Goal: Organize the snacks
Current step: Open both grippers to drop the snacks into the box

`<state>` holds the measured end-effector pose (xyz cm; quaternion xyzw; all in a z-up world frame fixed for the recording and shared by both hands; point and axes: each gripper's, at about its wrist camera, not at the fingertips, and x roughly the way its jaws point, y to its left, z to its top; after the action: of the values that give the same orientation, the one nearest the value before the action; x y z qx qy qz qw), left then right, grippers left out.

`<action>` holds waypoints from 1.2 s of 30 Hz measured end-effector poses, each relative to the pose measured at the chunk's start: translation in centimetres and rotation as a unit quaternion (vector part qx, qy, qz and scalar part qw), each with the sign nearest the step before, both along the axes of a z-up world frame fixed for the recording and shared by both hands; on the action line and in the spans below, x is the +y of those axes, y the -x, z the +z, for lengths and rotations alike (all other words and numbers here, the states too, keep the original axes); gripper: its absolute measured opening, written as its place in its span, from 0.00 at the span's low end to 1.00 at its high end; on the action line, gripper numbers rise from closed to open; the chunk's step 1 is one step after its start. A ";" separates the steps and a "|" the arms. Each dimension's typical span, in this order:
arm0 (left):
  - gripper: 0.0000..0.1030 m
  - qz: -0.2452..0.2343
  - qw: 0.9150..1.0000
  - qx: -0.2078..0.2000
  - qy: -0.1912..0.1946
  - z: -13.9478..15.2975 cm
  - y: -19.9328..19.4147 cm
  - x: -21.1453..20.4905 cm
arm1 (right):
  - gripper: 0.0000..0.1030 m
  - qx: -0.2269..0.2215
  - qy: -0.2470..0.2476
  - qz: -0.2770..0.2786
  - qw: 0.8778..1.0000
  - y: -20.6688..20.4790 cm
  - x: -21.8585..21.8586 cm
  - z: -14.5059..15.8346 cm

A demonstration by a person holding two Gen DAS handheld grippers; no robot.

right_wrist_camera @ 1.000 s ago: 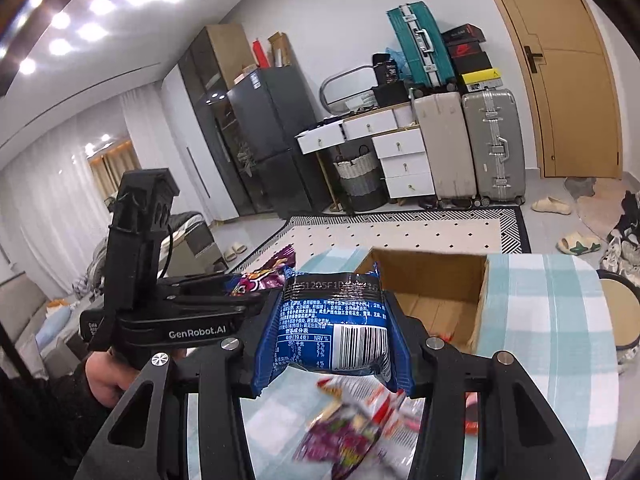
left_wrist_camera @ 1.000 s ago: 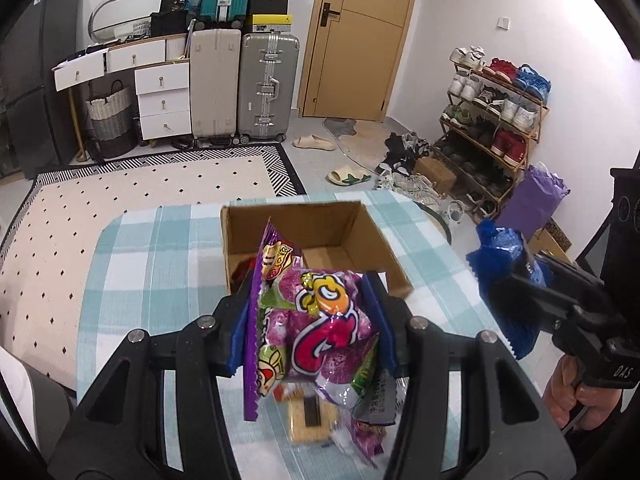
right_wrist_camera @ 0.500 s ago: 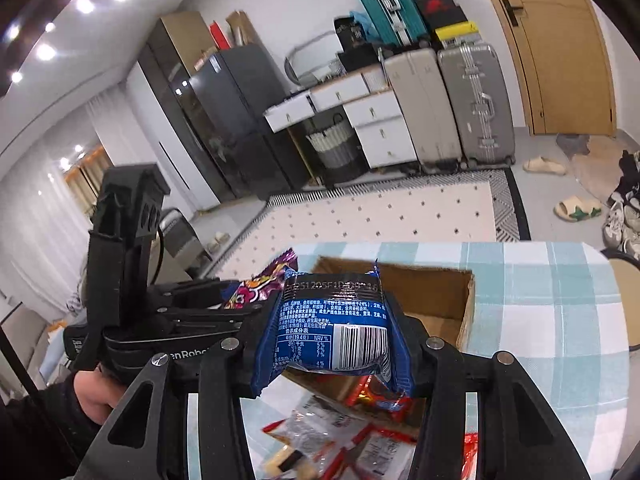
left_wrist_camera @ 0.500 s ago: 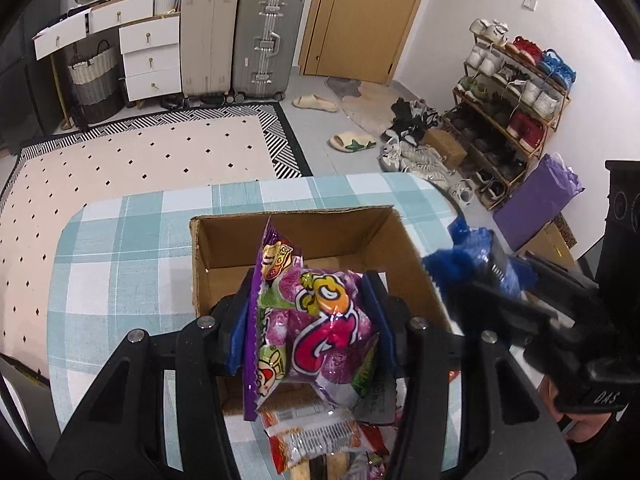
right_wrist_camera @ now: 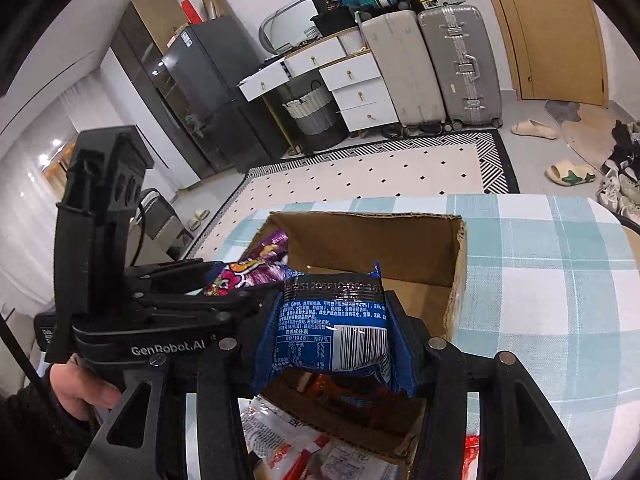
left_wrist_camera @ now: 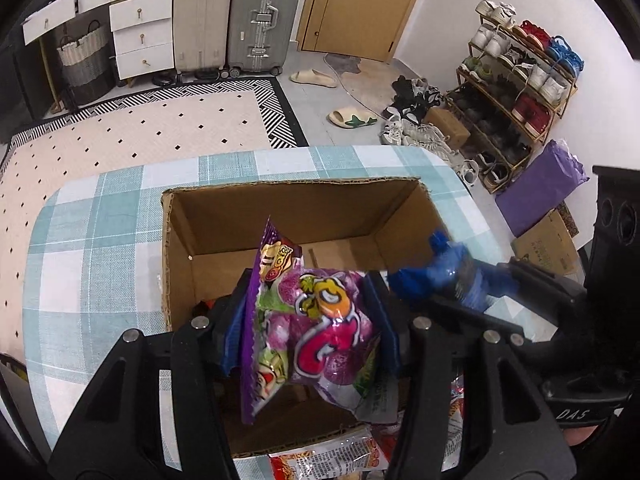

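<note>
The snack packet (left_wrist_camera: 316, 328) in the black left gripper (left_wrist_camera: 310, 320) is purple and pink with yellow, orange and green cartoon print. The packet (right_wrist_camera: 336, 336) in the black right gripper (right_wrist_camera: 340, 340) is dark blue with white text and a white barcode panel. The cardboard box (left_wrist_camera: 296, 208) is plain brown. The tablecloth (left_wrist_camera: 92, 248) is a teal-and-white check. The rug (left_wrist_camera: 132, 136) is cream with small black diamonds and a black-and-white striped border. Loose packets (left_wrist_camera: 332, 456) by the box are red and white.
</note>
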<state>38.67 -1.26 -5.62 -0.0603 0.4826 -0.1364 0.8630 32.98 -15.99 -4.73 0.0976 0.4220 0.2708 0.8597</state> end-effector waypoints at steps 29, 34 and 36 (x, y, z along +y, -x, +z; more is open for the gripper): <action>0.86 0.029 0.986 -0.156 -0.057 9.3 18.8 -1.0 | 0.78 -0.153 -0.010 -0.042 0.987 15.8 -4.2 7.0; 1.00 0.041 0.982 -0.179 -0.053 9.4 23.1 -1.0 | 0.88 -0.190 -0.012 -0.048 0.980 20.6 -4.6 7.2; 1.00 0.051 0.978 -0.193 -0.059 9.4 24.8 -0.9 | 0.90 -0.206 -0.006 -0.049 0.977 22.3 -4.7 7.2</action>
<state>13.86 -2.18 3.75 -0.0061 0.3102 -0.0722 0.9479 10.72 -20.65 2.52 0.0659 0.2289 0.2451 0.9398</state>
